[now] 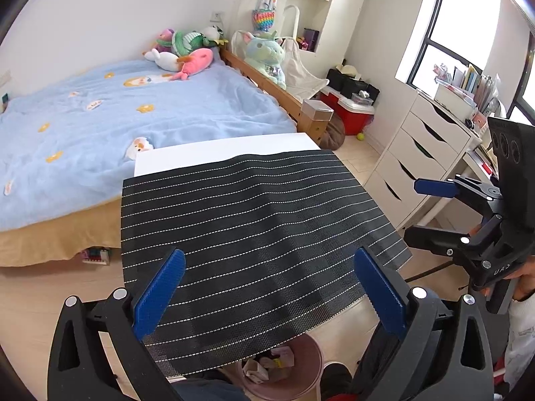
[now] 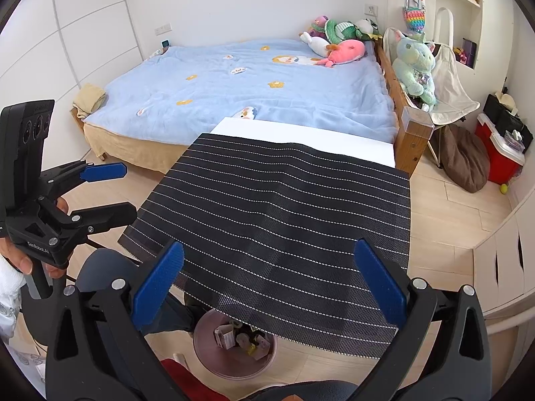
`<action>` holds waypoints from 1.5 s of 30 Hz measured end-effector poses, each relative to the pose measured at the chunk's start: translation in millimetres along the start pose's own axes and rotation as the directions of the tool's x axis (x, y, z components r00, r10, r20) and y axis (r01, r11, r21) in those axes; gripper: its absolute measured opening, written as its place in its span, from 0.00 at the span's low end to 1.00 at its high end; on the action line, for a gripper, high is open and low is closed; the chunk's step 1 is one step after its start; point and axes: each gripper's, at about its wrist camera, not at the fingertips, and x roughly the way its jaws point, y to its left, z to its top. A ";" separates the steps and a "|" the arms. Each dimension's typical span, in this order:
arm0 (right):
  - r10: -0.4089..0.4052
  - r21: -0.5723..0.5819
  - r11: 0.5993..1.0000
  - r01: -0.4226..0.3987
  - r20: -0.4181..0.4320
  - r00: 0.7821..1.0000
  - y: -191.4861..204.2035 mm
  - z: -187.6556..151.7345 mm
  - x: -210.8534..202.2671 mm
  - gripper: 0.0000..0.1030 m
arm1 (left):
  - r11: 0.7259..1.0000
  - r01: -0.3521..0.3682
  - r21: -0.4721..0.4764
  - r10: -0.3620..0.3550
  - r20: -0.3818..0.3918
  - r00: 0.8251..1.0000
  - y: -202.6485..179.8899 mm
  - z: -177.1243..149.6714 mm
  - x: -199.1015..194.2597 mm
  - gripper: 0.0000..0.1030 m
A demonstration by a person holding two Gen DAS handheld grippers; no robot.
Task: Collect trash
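1. Both grippers hang over the near edge of a black striped mat: the left gripper has its blue pads spread wide with nothing between them, and the right gripper is likewise spread and empty.
2. Each gripper shows in the other's view, held by a hand, jaws apart.
3. Under the mat lies a white table, bare at its far end.
4. Below the mat's overhanging near edge stands a pink bin on the floor, holding crumpled trash.
5. Beyond the table is a bed with a blue blanket and plush toys.
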 end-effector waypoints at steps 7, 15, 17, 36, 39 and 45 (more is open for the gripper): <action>-0.001 0.000 1.000 0.001 0.003 1.000 -1.3 -1.1 -1.2 0.97 | 1.000 -0.001 0.004 0.001 -0.008 1.000 0.4 0.2 1.2 0.94; -0.001 0.000 1.000 0.001 0.003 1.000 -1.8 -1.4 -1.8 0.97 | 1.000 -0.003 0.004 0.003 -0.016 1.000 0.7 0.4 3.4 0.94; -0.001 -0.001 1.000 0.001 0.002 1.000 -1.2 -1.4 -1.8 0.97 | 1.000 -0.004 0.004 0.004 -0.016 1.000 0.3 0.1 3.4 0.94; -0.003 0.002 1.000 0.003 0.001 1.000 -3.2 -3.0 -2.1 0.97 | 1.000 0.003 0.001 -0.003 -0.015 1.000 -0.5 -2.3 6.2 0.94; -0.003 0.002 1.000 0.003 0.001 1.000 -3.8 -3.1 -2.5 0.97 | 1.000 -0.001 0.007 0.002 -0.005 1.000 -1.2 -2.6 4.9 0.94; -0.003 0.001 1.000 0.003 0.001 1.000 -3.3 -2.9 -2.2 0.97 | 1.000 -0.017 0.025 0.017 -0.003 1.000 -3.9 -1.1 3.1 0.94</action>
